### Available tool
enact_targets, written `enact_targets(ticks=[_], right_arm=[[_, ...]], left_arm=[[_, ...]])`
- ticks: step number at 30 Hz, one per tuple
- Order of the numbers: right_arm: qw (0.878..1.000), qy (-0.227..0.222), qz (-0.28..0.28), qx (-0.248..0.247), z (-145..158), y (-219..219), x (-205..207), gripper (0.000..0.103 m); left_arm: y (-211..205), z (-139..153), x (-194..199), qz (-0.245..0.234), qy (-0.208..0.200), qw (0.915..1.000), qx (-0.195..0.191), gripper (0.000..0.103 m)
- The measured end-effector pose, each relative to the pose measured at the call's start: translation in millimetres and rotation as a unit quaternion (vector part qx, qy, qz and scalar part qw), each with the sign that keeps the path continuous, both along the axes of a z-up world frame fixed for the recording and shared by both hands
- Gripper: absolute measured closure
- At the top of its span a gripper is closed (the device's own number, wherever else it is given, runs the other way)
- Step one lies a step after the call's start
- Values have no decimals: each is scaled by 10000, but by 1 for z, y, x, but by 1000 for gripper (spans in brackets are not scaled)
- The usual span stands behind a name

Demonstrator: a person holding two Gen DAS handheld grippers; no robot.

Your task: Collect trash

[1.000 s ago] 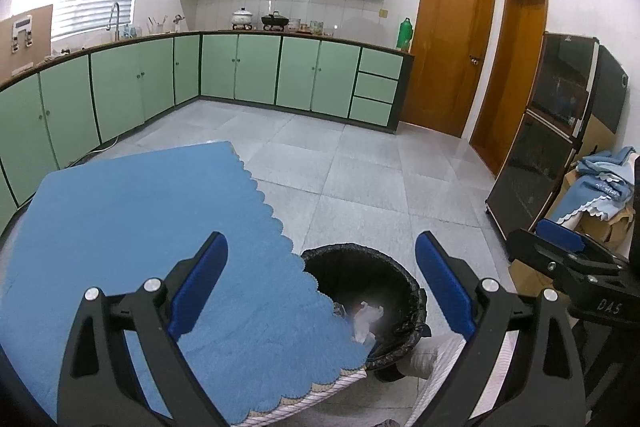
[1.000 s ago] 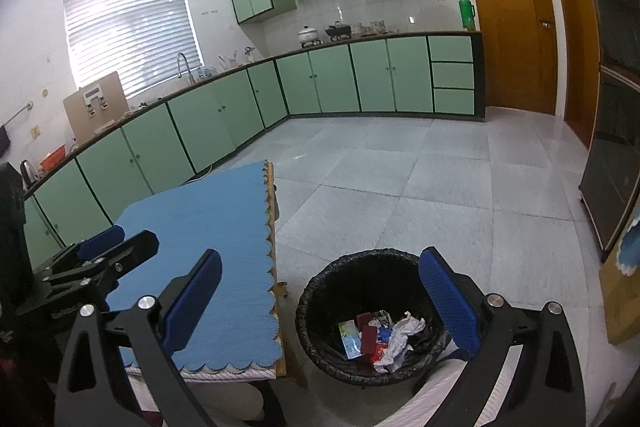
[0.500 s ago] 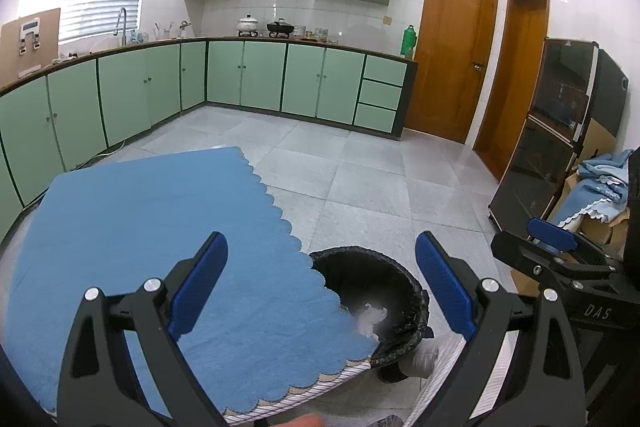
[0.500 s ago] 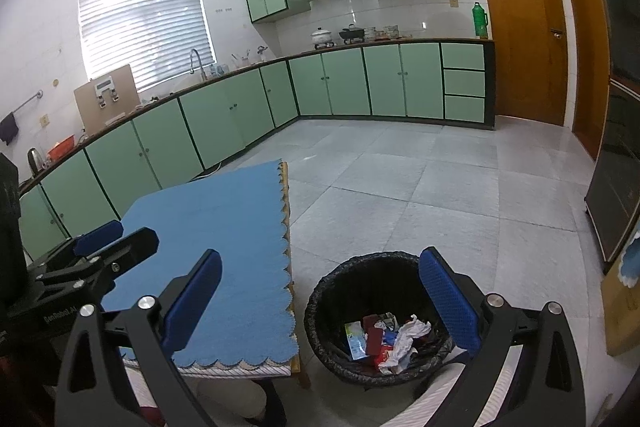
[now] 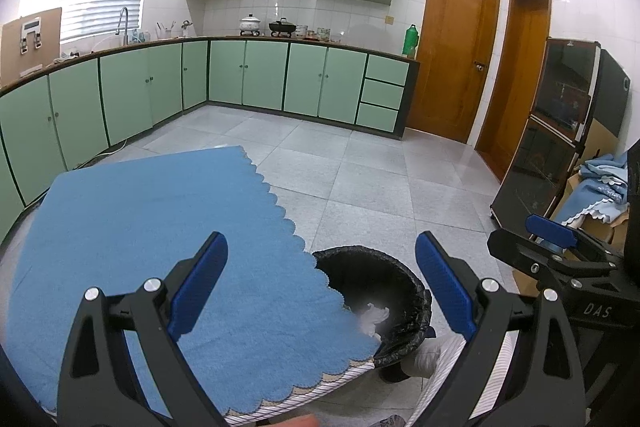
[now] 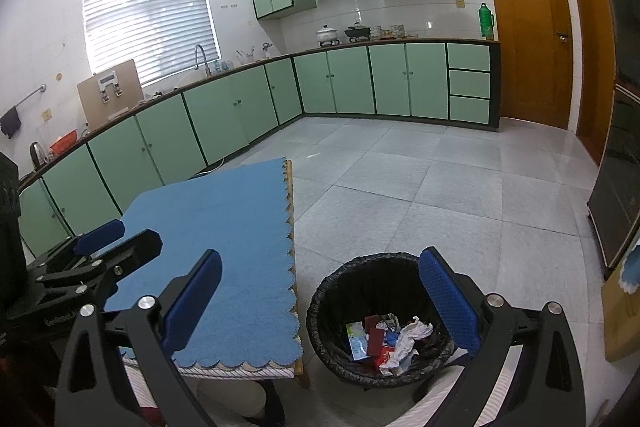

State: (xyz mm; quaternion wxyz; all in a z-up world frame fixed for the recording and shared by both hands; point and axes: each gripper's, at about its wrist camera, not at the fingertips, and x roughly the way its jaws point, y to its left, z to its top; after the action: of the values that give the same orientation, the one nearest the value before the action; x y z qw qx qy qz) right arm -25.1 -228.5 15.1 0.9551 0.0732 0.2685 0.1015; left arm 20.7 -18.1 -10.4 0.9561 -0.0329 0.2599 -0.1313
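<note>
A black-lined trash bin [image 6: 380, 315] stands on the floor just right of the table, holding crumpled white paper, a red wrapper and a blue-green packet [image 6: 384, 341]. In the left wrist view the same trash bin [image 5: 384, 291] is partly hidden behind the table corner, with a white paper scrap [image 5: 374, 315] showing inside. My left gripper [image 5: 322, 287] is open and empty above the table's right edge. My right gripper [image 6: 320, 301] is open and empty above the bin. The blue cloth [image 5: 140, 247] on the table carries nothing.
Green cabinets [image 6: 224, 115] run along the left and back walls. Two wooden doors [image 5: 456, 51] are at the back right. A dark glass cabinet [image 5: 560, 131] and boxes with blue cloth [image 5: 600, 187] stand on the right. Grey tiled floor [image 6: 440, 187] stretches ahead.
Both grippers have risen and tilted upward a little, so the table and bin sit lower in view. Both stay open and empty.
</note>
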Motion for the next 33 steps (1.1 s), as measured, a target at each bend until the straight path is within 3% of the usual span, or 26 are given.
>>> enact_targets(ticks=[33], right_arm=[[10000, -39, 52, -23, 1, 6, 0, 6]], left_arm=[[2, 2, -1, 29, -36, 10000, 33, 11]])
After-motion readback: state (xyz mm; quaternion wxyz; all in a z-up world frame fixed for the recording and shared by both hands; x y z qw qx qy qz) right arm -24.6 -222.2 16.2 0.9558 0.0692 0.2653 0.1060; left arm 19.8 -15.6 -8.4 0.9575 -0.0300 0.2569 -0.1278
